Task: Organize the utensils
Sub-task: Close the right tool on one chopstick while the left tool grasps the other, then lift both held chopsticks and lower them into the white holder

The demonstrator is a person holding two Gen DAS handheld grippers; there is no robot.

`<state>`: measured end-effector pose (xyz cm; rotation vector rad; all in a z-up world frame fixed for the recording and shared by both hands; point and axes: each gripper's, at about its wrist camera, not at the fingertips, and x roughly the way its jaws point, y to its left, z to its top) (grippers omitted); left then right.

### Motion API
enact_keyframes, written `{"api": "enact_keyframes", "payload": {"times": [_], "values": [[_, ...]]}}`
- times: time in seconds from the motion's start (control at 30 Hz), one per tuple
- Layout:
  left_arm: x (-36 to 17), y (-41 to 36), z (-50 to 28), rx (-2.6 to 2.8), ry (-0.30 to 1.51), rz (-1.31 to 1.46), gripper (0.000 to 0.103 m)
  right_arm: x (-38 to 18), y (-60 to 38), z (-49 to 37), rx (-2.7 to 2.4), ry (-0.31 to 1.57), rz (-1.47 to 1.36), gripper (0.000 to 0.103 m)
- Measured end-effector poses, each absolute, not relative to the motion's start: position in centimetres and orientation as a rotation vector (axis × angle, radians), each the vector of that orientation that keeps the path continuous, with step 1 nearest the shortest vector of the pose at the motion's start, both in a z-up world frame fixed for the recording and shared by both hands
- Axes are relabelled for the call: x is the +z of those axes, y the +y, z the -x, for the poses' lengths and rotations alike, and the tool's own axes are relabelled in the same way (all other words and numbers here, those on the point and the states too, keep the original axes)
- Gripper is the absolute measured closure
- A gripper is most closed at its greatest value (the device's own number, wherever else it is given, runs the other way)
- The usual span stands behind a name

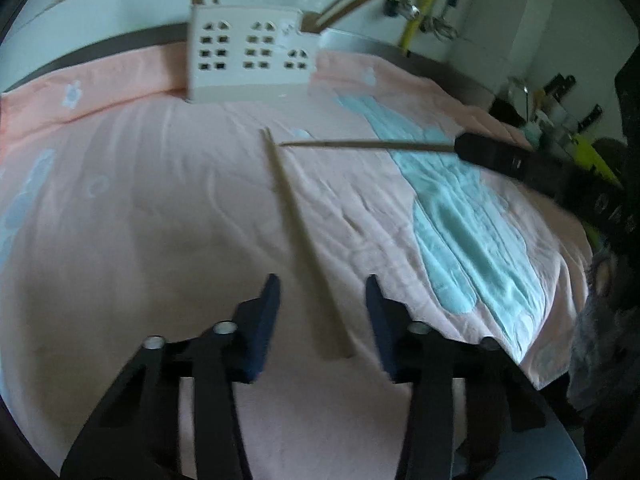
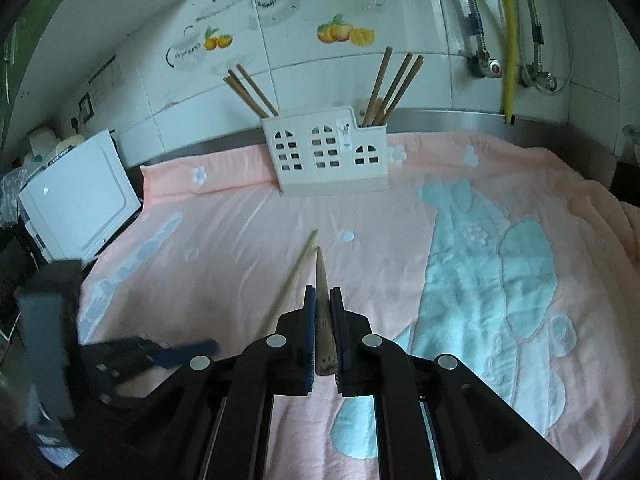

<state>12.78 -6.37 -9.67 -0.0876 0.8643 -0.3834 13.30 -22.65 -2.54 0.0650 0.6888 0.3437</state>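
Observation:
A white house-shaped utensil holder [image 2: 330, 152] [image 1: 250, 60] stands at the back of a pink towel [image 2: 240, 240], with several wooden chopsticks in its left and right compartments. My right gripper [image 2: 322, 292] is shut on a chopstick [image 2: 322, 308] and holds it pointing forward above the towel; it also shows in the left wrist view [image 1: 368, 145]. Another chopstick [image 1: 304, 240] [image 2: 290, 284] lies on the towel. My left gripper [image 1: 322, 280] is open, its fingers on either side of that chopstick's near end, and shows at lower left in the right wrist view [image 2: 176, 350].
A white appliance [image 2: 76, 196] stands left of the towel. A tiled wall with pipes and a yellow hose [image 2: 508, 40] is behind the holder. Dark clutter [image 1: 560, 120] sits beyond the towel's right edge.

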Motion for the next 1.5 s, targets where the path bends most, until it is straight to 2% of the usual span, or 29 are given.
{"api": "enact_keyframes", "payload": {"times": [0.1,0.33,0.4,0.47,0.67,1.13,1.5], "values": [[-10.3,-6.9,-13.3,-0.389,0.882,0.094,0.078,-2.4,-22.9,-13.3,0.344,0.683,-0.072,0.096],[-11.1,-7.6,-14.4,-0.361,0.906,0.082,0.083,-2.2,-23.2,-13.4,0.346,0.675,-0.073,0.096],[-11.1,-7.8,-14.5,-0.343,0.907,0.069,0.091,-2.2,-23.2,-13.4,0.347,0.674,-0.074,0.096],[-11.1,-7.6,-14.6,-0.334,0.908,0.070,0.093,-2.1,-23.2,-13.4,0.348,0.674,-0.070,0.096],[-10.0,-6.2,-14.6,-0.319,0.888,0.103,0.096,-1.8,-23.3,-13.6,0.346,0.670,-0.070,0.096],[-0.9,-3.0,-16.3,-0.332,0.646,0.100,0.097,1.6,-23.8,-16.3,0.371,0.637,-0.065,0.096],[1.9,-2.6,-19.3,-0.386,0.618,0.082,0.097,4.3,-23.6,-20.1,0.406,0.651,-0.036,0.096]]}}
